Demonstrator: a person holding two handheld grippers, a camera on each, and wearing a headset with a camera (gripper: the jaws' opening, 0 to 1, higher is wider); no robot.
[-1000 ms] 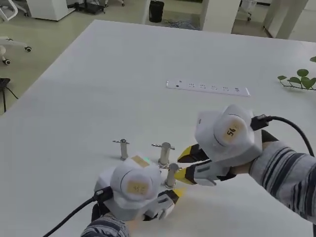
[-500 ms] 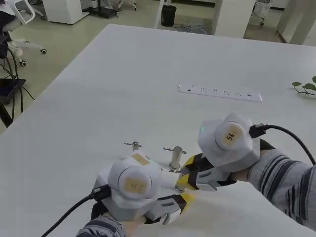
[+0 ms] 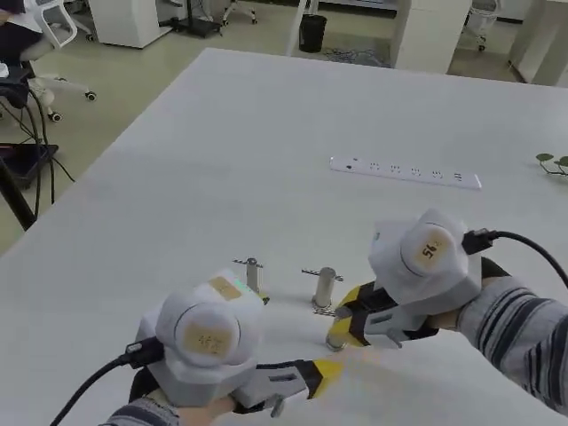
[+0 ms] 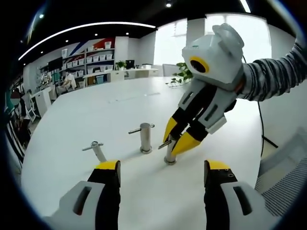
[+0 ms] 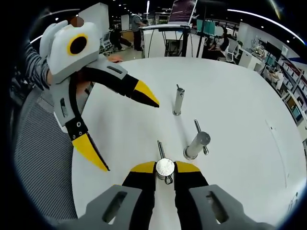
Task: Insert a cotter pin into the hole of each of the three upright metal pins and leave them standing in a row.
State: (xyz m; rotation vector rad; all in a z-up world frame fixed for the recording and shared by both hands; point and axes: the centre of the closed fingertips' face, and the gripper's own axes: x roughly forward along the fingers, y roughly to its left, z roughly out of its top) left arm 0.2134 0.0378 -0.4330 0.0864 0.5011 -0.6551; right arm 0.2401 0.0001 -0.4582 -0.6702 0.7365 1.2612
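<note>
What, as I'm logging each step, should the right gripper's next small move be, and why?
Probably open the right gripper and ease it back. Its jaws clasp the nearest metal pin, and a cotter pin appears to pass through it. The middle metal pin and far metal pin stand upright with theirs in, so this one likely just needs releasing.

Count at the bench
Upright metal pins: 3, namely far pin point(image 4: 99, 152), middle pin point(image 4: 145, 139), near pin point(image 4: 169, 154)
Cotter pins: 3, one at each pin's head: far cotter pin point(image 4: 91, 145), middle cotter pin point(image 4: 141, 127), near cotter pin point(image 4: 164, 142)
Grippers: 2, left gripper point(image 5: 128, 135) and right gripper point(image 4: 173, 143)
Power strip point(image 3: 406, 172): 1
Plant point(image 3: 555, 162): 1
Waste bin point(image 3: 312, 33): 1
Table point(image 3: 222, 142): 1
</note>
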